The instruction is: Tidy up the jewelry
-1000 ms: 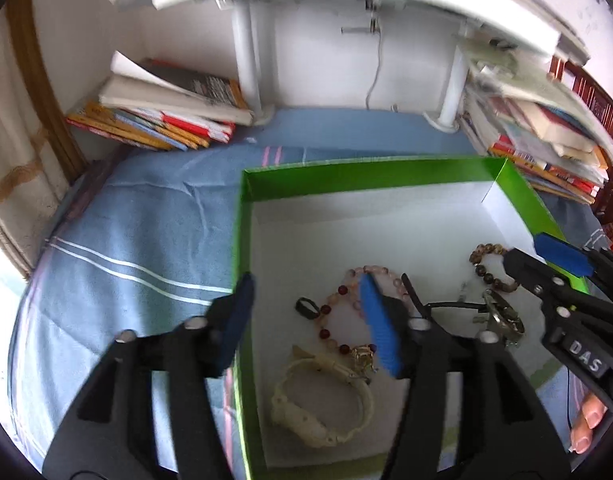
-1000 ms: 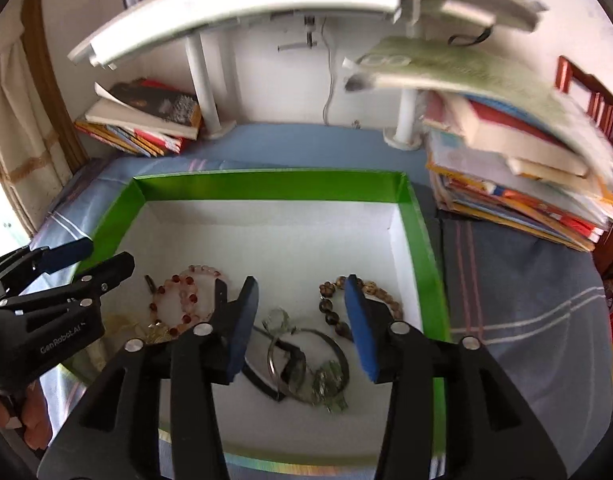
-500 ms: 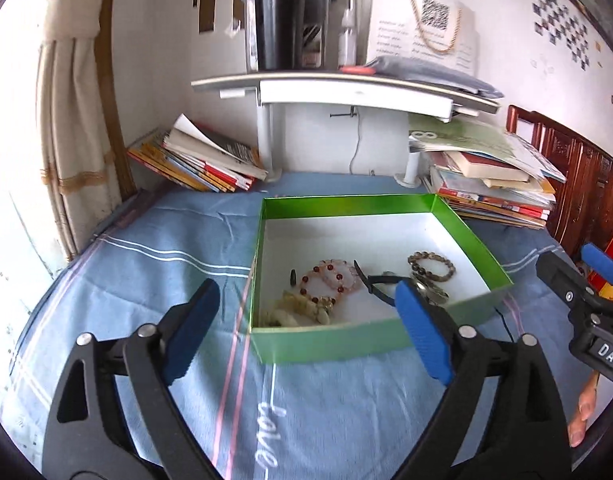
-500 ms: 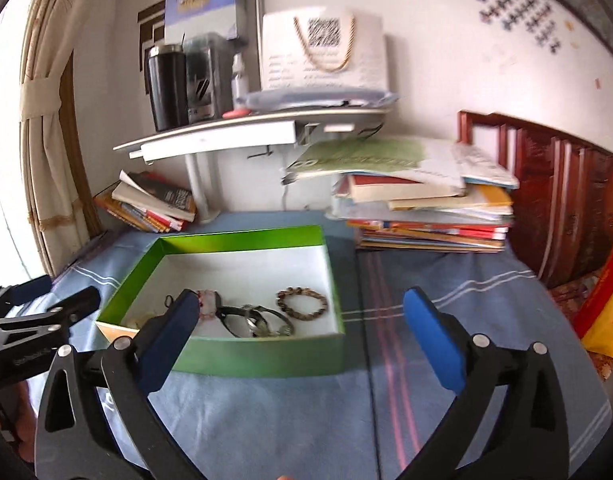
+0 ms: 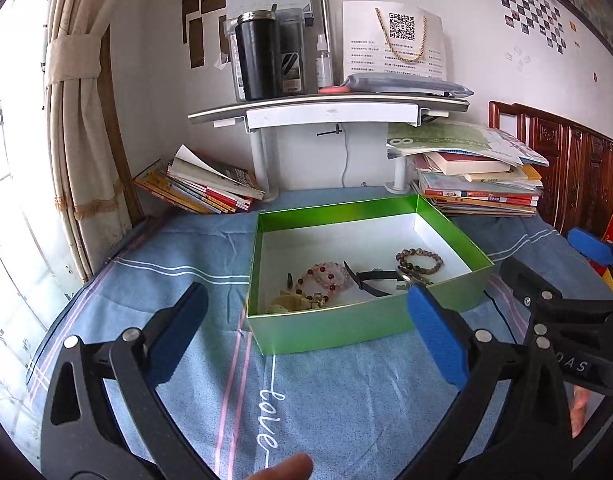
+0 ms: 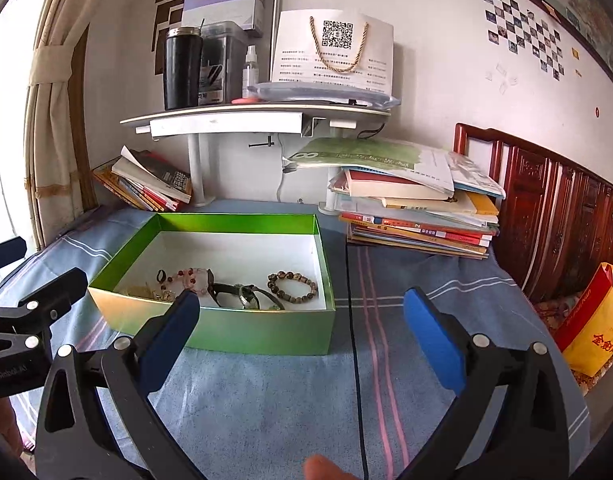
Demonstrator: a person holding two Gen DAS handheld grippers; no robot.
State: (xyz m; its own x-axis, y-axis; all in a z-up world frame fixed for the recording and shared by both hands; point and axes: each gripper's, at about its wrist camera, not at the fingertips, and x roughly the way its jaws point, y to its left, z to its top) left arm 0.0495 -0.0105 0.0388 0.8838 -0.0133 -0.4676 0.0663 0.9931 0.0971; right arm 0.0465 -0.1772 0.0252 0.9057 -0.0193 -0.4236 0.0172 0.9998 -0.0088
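Jewelry (image 5: 326,280) lay gathered inside the green box (image 5: 346,334), in the half nearest you, as you held both tools short of its near wall over the blue cloth (image 5: 326,408). Your left gripper (image 5: 305,294) was opening its jaws with nothing between them. Your right gripper (image 6: 300,298) stood with jaws spread wide, also empty.

Inside the box, a pink bracelet (image 6: 190,278) sat towards the left wall, a brown bracelet (image 6: 293,286) towards the right wall, and a black watch (image 6: 226,290) between them. Pale pieces by the box's near-left corner were too crowded to tell apart.

The step, by the look of it, was to clear out with everything stowed, and you were well placed to finish it. Doing it well meant keeping the blue pads off the near wall, since the box looked like light card that a nudge could slide or tip. If any tidying remained, the sound course was to come in over the near wall from above rather than through it. It also meant lifting one piece at a time, as the watch strap appeared to run close to both bracelets and might have dragged a neighbour along.
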